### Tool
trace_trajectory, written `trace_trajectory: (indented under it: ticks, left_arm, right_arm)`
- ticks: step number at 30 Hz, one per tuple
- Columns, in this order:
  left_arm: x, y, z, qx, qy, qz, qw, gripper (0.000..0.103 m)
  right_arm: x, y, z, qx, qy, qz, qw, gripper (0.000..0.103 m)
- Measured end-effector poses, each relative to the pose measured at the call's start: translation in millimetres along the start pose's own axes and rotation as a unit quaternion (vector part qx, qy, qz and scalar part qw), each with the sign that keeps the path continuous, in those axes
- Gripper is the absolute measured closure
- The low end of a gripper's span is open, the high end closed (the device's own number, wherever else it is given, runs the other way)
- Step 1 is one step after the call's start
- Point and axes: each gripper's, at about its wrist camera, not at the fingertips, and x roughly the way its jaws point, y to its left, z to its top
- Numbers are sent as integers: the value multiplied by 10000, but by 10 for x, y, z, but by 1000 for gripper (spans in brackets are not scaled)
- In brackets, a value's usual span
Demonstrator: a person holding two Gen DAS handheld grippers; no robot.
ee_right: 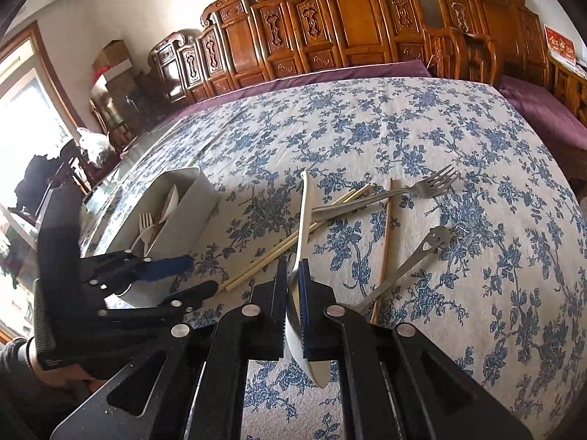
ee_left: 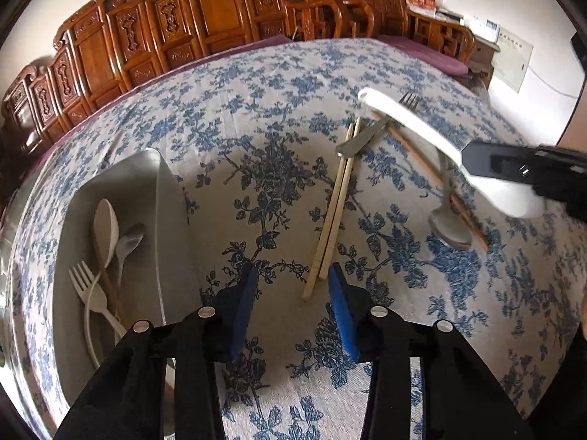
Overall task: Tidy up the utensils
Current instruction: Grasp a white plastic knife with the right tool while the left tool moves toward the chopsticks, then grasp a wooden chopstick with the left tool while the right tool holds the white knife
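While my right hand-held gripper point(ee_right: 292, 286) clamps a white plastic spoon point(ee_right: 305, 220) by its bowl end, the handle sticks up and away toward twelve o'clock, clear of the counter point(ee_right: 477, 293) and its blue-flowered cloth. In my left wrist view that same spoon point(ee_left: 411, 124) hangs at two o'clock, slanting across the things below it.

My left hand-held gripper point(ee_left: 291, 293) stands part open with nothing between its blue pads point(ee_left: 242, 308); the near tips of a pale pair of chopsticks point(ee_left: 335, 216) lie just beyond them, closer to the right pad, and I cannot tell whether they touch.

The chopsticks run from there toward one o'clock, where a metal fork point(ee_left: 381, 124) lies across their far ends. A single brown chopstick point(ee_right: 385, 234) lies apart at three o'clock from the pair, and a metal spoon point(ee_left: 449, 220) with a smiling face cut into its handle end point(ee_right: 434, 236) lies across it.

At nine o'clock of my left hand-held gripper sits the white utensil tray point(ee_left: 161, 198). It holds a white plastic spoon point(ee_left: 105, 227), a metal spoon point(ee_left: 130, 242), a white plastic fork point(ee_left: 88, 289) and a brown wooden stick, all lying lengthwise.
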Motion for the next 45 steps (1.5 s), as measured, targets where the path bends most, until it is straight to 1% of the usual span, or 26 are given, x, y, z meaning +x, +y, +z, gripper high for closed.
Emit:
trace_trajectory:
  ticks: [7,10,11,13,17,19,21,23,27,31,34,36,39,40,45]
  left_arm:
    - [77,-12,20,108,32,268,9996,68]
    - [59,11,32,55,65,182,9998,69]
    - [41,20,39,43,49,129,9999,76]
    - [31,39,63,31,40,63,10000,82]
    - [-44,6,140,132,-20,-100,9999,83]
    - [-8,-37,180,258,87,-181,9995,83]
    - [93,-93,222,429,221,-132,9987,83]
    - [200,-122,245,505,383,-107,9979,83]
    - [319,-153,265,564,513,-134,9970,83]
    - [340,-134,296,537,477,-72,9974,83]
    - [274,-78,325,385,349,-238,9984,83]
    - [249,-55,351,321,297,-231,9988,83]
    - [329,-46,354,321,414,-230,9984,84]
    - [334,-43,356,322,354,-226,9986,84]
    - [386,-53,402,333,353,-240,9985,84]
  right_arm:
    - [-51,-16,13,50,-90,63,9999,96]
    - [-60,-22,16,67,-113,62,9999,96]
    - [-63,-26,18,68,-122,63,9999,96]
    - [-78,-28,20,60,-146,54,9999,96]
    - [-96,-40,36,61,-191,31,9998,96]
    - [-106,-53,44,76,-208,30,9998,96]
    - [-125,-66,52,90,-238,32,9997,96]
    - [-145,-83,51,105,-261,33,9996,96]
    - [-172,-136,47,159,-289,17,9995,96]
    - [-184,-163,54,212,-315,38,9993,96]
    - [-172,-155,53,176,-288,41,9994,96]
    - [-159,-141,50,156,-267,46,9995,96]
    - [-149,-119,47,138,-263,58,9995,96]
    - [-144,-112,45,133,-257,60,9996,96]
    - [-127,-108,33,126,-229,38,9997,95]
